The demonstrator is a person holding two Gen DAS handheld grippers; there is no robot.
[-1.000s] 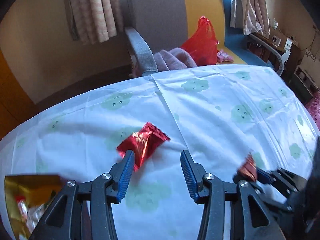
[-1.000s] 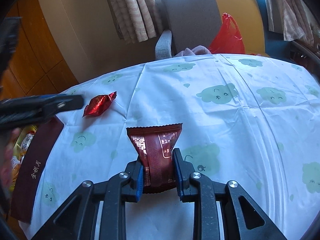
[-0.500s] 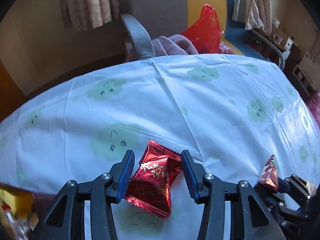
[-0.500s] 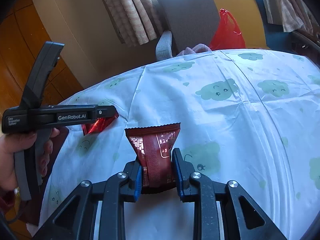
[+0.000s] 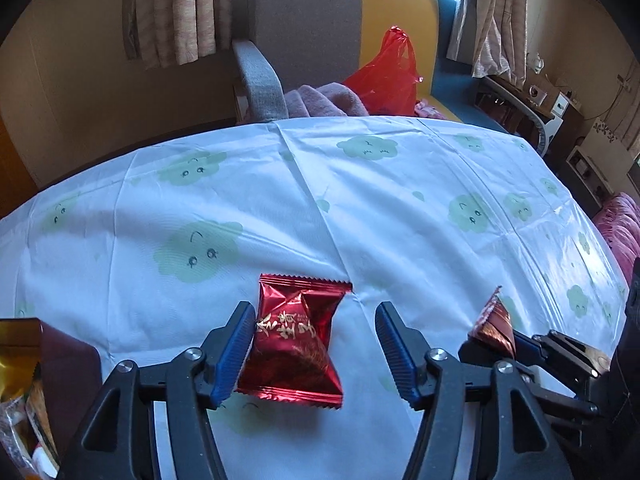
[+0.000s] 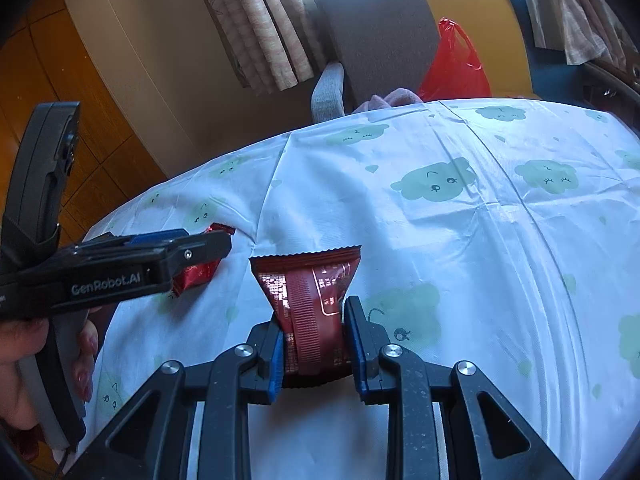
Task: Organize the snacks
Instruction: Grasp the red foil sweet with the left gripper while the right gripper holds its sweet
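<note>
- Two snack packets are in play on the cloud-print tablecloth (image 5: 400, 208), one for each pair of tongs.
- Left gripper (image 5: 316, 350): its jaws are opening, with the shiny red candy packet (image 5: 294, 340) lying between them. The left blue pad (image 5: 236, 354) sits right against the wrapper's edge, while the right one stands clear of it, so nothing is pinched. Spreading wide looks meant to let the jaws straddle the packet's full width before they bite.
- Right gripper (image 6: 314, 344): pressed together on the dark red packet (image 6: 308, 300), which stands up out of the jaws with its crimped end pointing away. Gripped low and held off to the side, it seems parked, waiting its turn.
- At the table's near left edge, a dark maroon box (image 5: 70, 364) with gold-wrapped things (image 5: 16, 356) beside it shows; my guess is that is where the snacks are being gathered, though I cannot see inside.
- A person's hand (image 6: 24, 364) wraps the left tool's grip, angling it steeply down at the candy.
- Beyond the table, a red plastic bag (image 5: 386, 76) sits on the chair (image 5: 304, 24), untouched.
</note>
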